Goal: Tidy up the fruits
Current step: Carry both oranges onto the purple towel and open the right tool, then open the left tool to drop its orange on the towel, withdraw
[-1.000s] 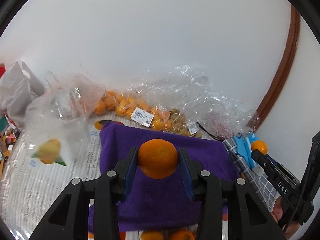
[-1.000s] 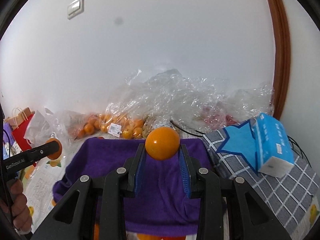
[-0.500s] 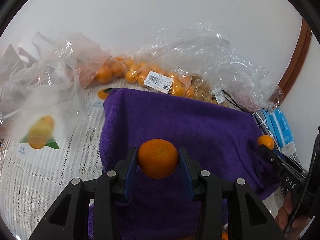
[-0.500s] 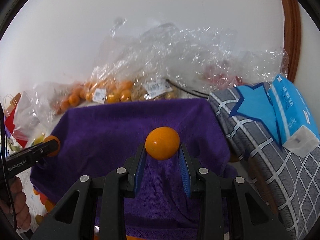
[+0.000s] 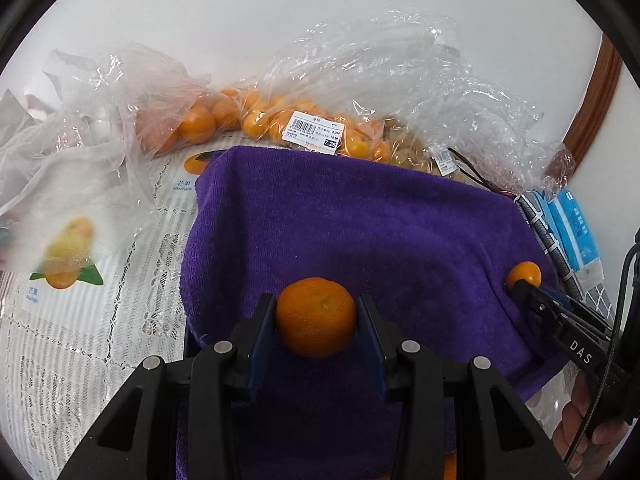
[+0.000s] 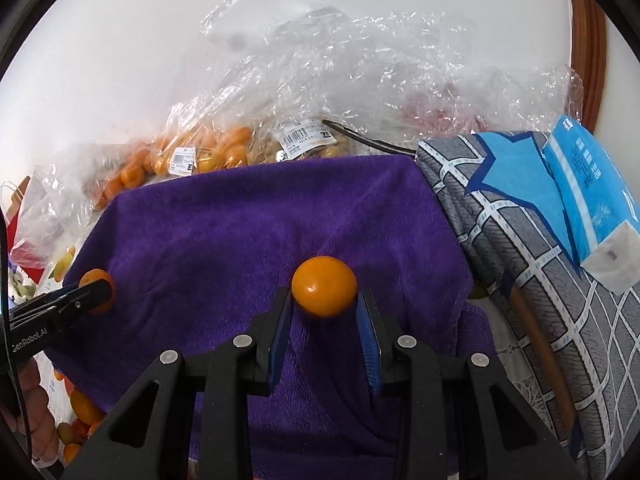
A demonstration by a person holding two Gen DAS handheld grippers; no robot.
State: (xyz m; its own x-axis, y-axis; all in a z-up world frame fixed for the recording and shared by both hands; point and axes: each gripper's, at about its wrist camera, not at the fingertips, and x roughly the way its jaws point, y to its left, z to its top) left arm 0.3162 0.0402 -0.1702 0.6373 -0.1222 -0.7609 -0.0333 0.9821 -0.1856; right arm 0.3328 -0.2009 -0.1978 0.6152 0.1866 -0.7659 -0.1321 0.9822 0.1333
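My left gripper (image 5: 316, 316) is shut on a dimpled mandarin (image 5: 316, 316) and holds it over the purple towel (image 5: 360, 220). My right gripper (image 6: 324, 300) is shut on a smooth orange fruit (image 6: 324, 286) over the same towel (image 6: 240, 240). Each gripper shows in the other's view: the right one with its fruit (image 5: 524, 274) at the towel's right edge, the left one with its mandarin (image 6: 96, 290) at the towel's left edge.
Clear plastic bags of oranges (image 5: 260, 120) lie along the wall behind the towel. A checked grey cloth (image 6: 520, 260) with a blue tissue pack (image 6: 588, 192) lies to the right. Loose oranges (image 6: 80, 408) sit at the towel's near left. A lace tablecloth (image 5: 80, 340) covers the table.
Both grippers have tilted down and moved forward over the purple towel, each still holding its fruit. The towel now fills more of both views.
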